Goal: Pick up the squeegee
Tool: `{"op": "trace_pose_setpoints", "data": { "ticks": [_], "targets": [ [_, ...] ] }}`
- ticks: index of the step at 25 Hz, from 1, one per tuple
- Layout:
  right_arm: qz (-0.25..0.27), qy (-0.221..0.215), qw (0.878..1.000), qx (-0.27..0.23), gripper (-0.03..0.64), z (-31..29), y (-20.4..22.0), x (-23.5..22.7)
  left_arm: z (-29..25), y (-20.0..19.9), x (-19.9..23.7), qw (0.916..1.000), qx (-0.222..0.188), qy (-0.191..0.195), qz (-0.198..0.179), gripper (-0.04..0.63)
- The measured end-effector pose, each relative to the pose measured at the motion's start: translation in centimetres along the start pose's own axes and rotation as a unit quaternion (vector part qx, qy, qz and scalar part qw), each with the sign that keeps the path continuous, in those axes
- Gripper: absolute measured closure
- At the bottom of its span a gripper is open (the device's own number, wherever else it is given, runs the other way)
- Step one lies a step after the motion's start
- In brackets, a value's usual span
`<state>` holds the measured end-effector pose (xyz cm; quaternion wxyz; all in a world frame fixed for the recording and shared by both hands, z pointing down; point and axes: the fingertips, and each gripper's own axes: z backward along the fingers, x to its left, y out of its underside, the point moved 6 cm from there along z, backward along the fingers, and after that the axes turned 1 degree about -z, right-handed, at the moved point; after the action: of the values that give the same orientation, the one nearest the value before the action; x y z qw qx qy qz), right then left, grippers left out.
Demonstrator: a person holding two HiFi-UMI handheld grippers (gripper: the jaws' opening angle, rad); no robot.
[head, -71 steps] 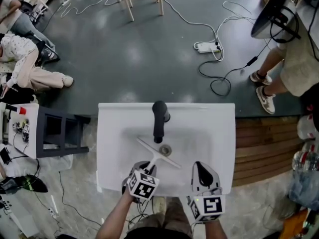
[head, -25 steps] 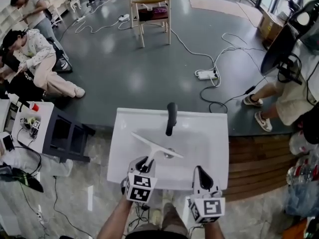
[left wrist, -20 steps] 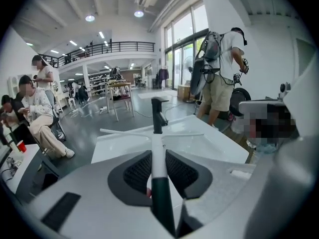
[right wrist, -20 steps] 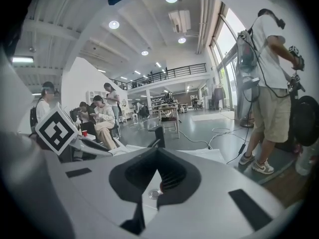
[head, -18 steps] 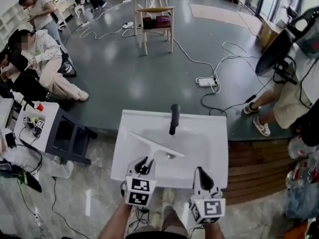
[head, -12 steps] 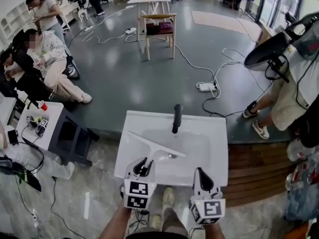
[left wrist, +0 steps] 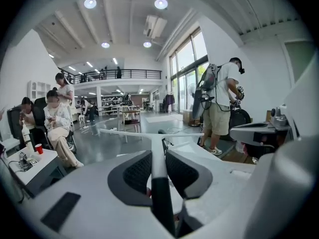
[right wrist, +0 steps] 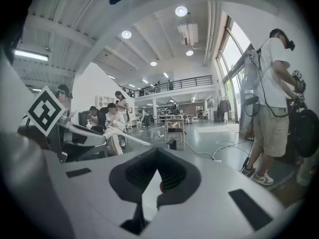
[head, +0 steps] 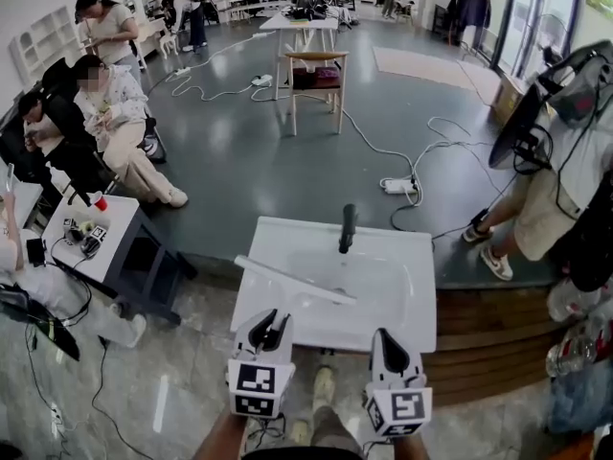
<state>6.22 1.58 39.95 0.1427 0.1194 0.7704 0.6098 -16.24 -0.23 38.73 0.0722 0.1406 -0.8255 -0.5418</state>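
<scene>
**A:** Above the white rectangular sink (head: 421,295), how's the white T-shaped plastic squeegee (head: 292,280) held?

**B:** Mid-frame, blade crosswise, handle clamped by the grey left gripper (head: 265,326) just below. The grey right gripper (head: 386,345), lower right, is pinched together on nothing, further off.

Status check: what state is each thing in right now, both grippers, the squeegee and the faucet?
Left gripper: shut on the squeegee's handle.
Squeegee: held in the air, clear of the sink, blade pointing away from the person.
Right gripper: shut, nothing in it.
Faucet: upright, no water seen running.
</scene>
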Motion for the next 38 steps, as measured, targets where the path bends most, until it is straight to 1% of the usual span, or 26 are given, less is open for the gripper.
{"op": "trace_pose_setpoints", "data": {
  "ticks": [5, 14, 20, 26, 38],
  "targets": [
    [0.009, -0.006, 1.0, -0.01, 0.618, 2.8, -0.4, 1.5, 3.9, 0.2, -1.0, 0.9997, -0.024, -0.001, 0.001, 0.506],
    [0.015, -0.004, 1.0, -0.019, 0.618, 7.1, -0.8, 3.5, 9.3, 0.6, -2.5, 0.999, -0.044, 0.006, -0.004, 0.506],
    [0.016, 0.005, 1.0, -0.023, 0.618, 9.4, -0.8, 4.3, 12.2, 0.8, -2.9, 0.9984, -0.057, 0.003, -0.004, 0.506],
    [0.016, 0.009, 0.999, -0.027, 0.618, 10.6, -0.6, 4.7, 13.3, 1.4, -3.2, 0.9983, -0.058, 0.006, -0.007, 0.506],
    [0.019, 0.009, 0.999, -0.029, 0.618, 10.4, -1.1, 5.0, 13.6, 1.1, -2.8, 0.998, -0.062, 0.002, -0.005, 0.506]
  ]
}}
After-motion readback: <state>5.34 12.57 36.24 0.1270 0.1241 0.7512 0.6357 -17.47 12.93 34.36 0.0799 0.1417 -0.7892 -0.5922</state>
